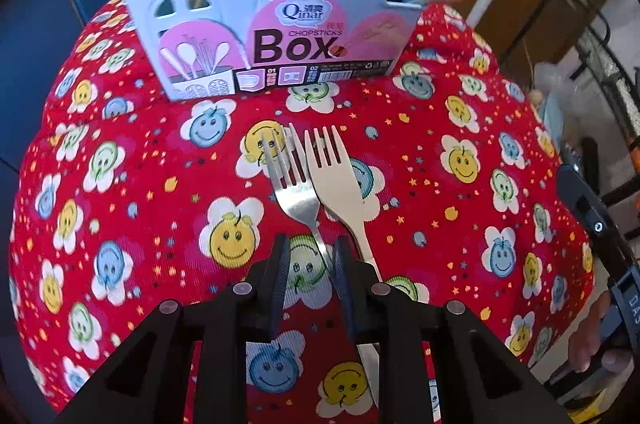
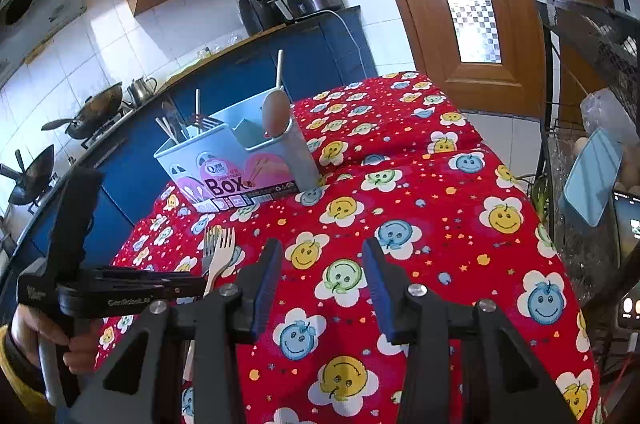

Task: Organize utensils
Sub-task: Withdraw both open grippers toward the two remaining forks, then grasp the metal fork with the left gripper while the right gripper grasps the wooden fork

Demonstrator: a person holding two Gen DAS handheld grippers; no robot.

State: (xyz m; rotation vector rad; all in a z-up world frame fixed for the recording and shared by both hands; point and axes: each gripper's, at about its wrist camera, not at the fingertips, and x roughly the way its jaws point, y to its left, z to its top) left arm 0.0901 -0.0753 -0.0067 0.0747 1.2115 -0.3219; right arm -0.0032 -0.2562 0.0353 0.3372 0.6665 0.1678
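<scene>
The surface point(image 1: 120, 224) is covered with a ribbed red cloth printed with smiling flower faces. A pale blue plastic chopsticks box point(image 1: 264, 24), curved-fronted with arched cut-outs and a pink label, stands upright at the far edge; chopsticks, forks and a spoon stand in its compartments. Two forks lie side by side in front of it, tines toward the box: a polished steel fork point(image 1: 294, 192) on the left, touching a matte cream-coloured fork point(image 1: 340, 184) on the right.

The left claw point(image 1: 310, 266) points down at the fork handles. Its ribbed pads stand narrowly apart; the steel handle passes between them, and contact cannot be confirmed.

The right claw point(image 2: 322, 288) hangs over bare cloth, its blue pads wide apart and empty.
</scene>
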